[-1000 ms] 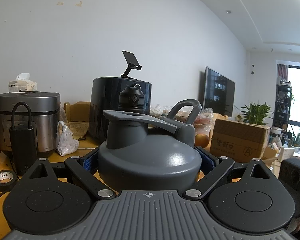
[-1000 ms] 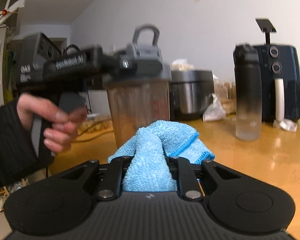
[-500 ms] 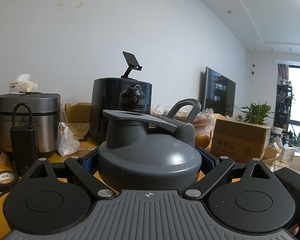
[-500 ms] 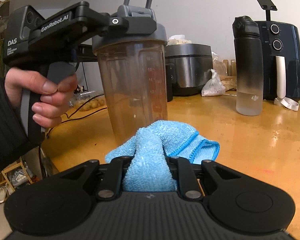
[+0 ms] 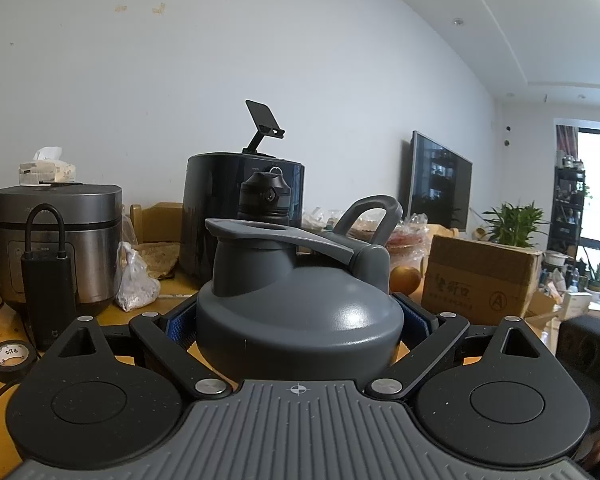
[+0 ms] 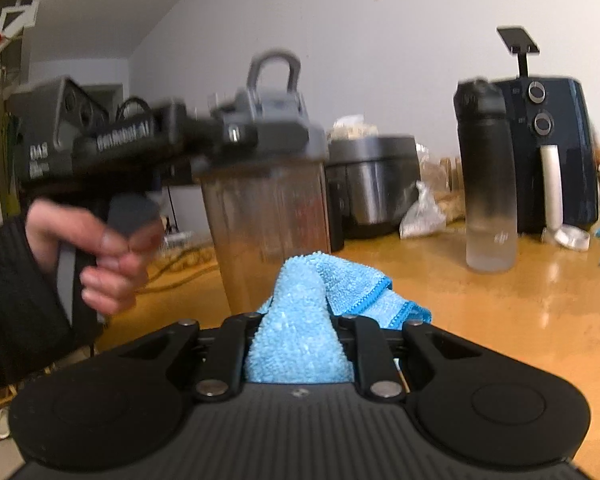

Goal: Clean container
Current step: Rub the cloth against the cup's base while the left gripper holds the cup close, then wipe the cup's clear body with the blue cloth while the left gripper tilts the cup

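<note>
The left claw (image 5: pixel 300 320) pinches the grey lid (image 5: pixel 300 320) of the shaker container (image 6: pixel 268 216) from both sides; its blue pads press on the lid's rim. In the left wrist view the lid fills the middle, with its spout cap flipped open and its carry loop (image 5: pixel 370 212) standing up behind. In the right wrist view the container is upright, a clear cup with a cloudy brown wall, and a hand (image 6: pixel 108 256) in a dark sleeve holds the handle of the left claw beside it. That view is blurred, so I cannot tell if the container's foot touches the bench (image 6: pixel 500 320) or hangs just above it.

The right claw (image 6: pixel 300 344) is pressed nearly together and pinches a blue cloth (image 6: pixel 300 320). The cloth bunches up between the fingers and its free end lies forward, just in front of the container's lower wall; whether it touches the wall I cannot tell.

On the wooden bench behind stand a dark water bottle (image 6: pixel 488 184), a black air fryer (image 6: pixel 552 152) and a steel rice cooker (image 5: pixel 56 248). A black power bank (image 5: pixel 48 292) stands in front of the cooker, and a roll of black tape (image 5: pixel 10 360) lies near it. A cardboard box (image 5: pixel 480 284) stands on the right in the left wrist view.
</note>
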A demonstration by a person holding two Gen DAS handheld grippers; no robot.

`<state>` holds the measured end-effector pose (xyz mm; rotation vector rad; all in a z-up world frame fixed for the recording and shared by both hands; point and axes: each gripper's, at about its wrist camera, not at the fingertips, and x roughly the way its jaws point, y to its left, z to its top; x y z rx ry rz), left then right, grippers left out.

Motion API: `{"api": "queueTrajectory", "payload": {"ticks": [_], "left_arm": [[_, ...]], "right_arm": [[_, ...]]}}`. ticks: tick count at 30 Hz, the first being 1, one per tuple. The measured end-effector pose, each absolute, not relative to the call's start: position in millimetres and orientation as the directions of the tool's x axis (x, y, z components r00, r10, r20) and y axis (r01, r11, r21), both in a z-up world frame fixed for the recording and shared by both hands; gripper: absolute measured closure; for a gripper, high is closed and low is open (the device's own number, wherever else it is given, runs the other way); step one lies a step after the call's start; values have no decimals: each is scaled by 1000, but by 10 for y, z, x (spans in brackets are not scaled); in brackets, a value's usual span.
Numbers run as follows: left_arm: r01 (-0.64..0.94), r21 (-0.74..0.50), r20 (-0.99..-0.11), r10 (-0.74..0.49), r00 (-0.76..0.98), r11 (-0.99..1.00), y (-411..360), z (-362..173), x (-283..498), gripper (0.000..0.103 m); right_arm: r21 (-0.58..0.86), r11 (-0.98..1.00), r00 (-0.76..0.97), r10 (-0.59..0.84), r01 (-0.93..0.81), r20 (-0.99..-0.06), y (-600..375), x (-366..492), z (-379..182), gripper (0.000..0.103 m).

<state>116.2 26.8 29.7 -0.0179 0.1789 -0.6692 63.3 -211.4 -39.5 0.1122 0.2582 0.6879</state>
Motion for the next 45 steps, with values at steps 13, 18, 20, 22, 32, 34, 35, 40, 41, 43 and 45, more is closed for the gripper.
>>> {"api": "queueTrajectory", "payload": {"ticks": [13,18,20,22,32,34,35,40,41,43,45], "left_arm": [[617,-75,-162,-620,768,784,271,291,1153,7],[616,-76,-164,-619,768,784,267,289,1149,7],[616,-76,-164,-619,768,784,268,288,1148,7],[616,-77,-164,-619,768,784,269,287,1147,7],[616,-76,-163,-619,768,784,271,276,1151,7],[616,-76,-163,-619,768,784,271,274,1149,7],[616,-76,-163,-619,769,784,271,271,1148,7],[615,-76,-163,-618,769,785,267,268,1145,7],[615,-76,-163,-618,769,785,268,267,1145,7],[615,-75,-163,-618,769,785,267,266,1140,7],[615,-74,-163,-618,769,785,265,264,1137,7]], "right_arm": [[194,758,764,643,-623,-53,-2190,530,-24,94],[189,757,762,644,-625,-60,-2173,546,-38,94],[190,756,759,647,-626,-71,-2177,558,-71,94],[188,758,757,647,-625,-90,-2177,571,-106,94],[184,765,724,643,-616,-249,-2112,688,-430,94],[183,766,714,641,-616,-281,-2095,709,-500,94],[183,766,709,641,-616,-296,-2087,719,-531,94],[174,767,697,637,-618,-330,-2074,726,-616,95],[174,767,696,637,-618,-331,-2078,726,-625,95],[174,767,696,637,-618,-332,-2084,728,-639,95],[175,767,696,637,-618,-331,-2089,730,-648,95]]}}
